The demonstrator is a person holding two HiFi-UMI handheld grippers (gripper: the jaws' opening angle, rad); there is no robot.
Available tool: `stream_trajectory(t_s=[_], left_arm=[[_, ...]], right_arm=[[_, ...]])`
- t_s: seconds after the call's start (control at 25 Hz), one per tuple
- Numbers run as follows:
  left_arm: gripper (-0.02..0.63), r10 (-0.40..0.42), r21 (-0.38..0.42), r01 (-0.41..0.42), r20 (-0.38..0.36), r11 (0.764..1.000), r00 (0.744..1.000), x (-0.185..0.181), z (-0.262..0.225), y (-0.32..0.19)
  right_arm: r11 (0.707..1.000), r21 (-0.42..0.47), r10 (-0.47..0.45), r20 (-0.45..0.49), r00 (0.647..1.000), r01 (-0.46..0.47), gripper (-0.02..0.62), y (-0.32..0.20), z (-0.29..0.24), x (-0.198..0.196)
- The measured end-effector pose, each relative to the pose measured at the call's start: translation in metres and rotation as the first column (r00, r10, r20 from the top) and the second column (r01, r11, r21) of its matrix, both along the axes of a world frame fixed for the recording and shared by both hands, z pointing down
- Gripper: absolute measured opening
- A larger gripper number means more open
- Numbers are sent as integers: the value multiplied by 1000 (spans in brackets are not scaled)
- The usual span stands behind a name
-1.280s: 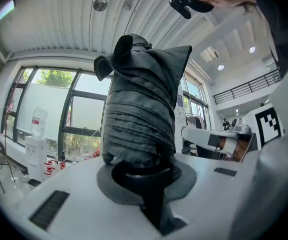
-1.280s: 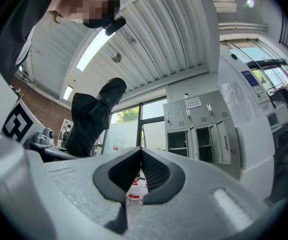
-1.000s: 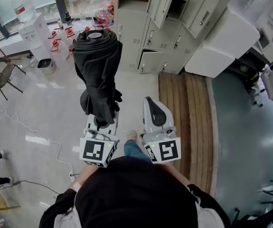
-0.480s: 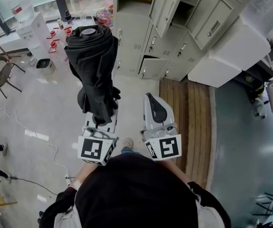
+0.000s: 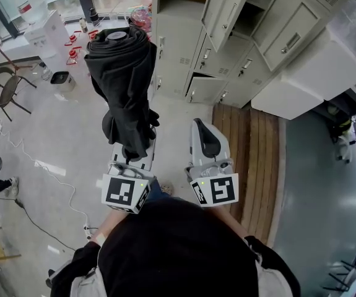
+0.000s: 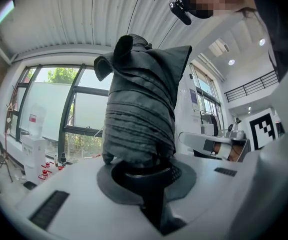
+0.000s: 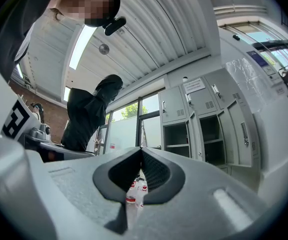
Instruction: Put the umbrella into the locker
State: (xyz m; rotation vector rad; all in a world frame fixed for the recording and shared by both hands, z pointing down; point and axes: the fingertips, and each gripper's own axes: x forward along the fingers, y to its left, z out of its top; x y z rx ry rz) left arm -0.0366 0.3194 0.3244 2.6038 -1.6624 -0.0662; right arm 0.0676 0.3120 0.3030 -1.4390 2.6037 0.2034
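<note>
While the left gripper (image 5: 133, 152) pinches the handle end of the folded black umbrella (image 5: 123, 73), upright at centre-left of the head view, the right gripper (image 5: 202, 130) (jaws pressed together, empty) sits beside it, below the grey lockers (image 5: 202, 60).

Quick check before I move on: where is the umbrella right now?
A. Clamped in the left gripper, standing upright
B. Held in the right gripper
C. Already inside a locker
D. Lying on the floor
A: the left gripper is closed on the bottom end of the folded black umbrella, which stands up from its jaws. The right gripper has its jaws together with nothing between them.
</note>
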Motion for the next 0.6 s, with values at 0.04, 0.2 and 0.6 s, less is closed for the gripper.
stream_trajectory(t_s=[0.04, 0.2, 0.6], left_arm=[[46, -1, -4, 1, 1, 1000, 1000, 1, 0, -5], [46, 3, -12, -3, 2, 1000, 1000, -3, 3, -21], [46, 44, -5, -44, 11, 999, 999, -12, 9, -106]], right_arm=[[1000, -3, -1, 3, 1000, 1, 3, -5, 0, 1], [1000, -12, 5, 8, 1000, -5, 3, -22, 4, -1], [999, -12, 36, 16, 999, -36, 4, -105, 9, -13]])
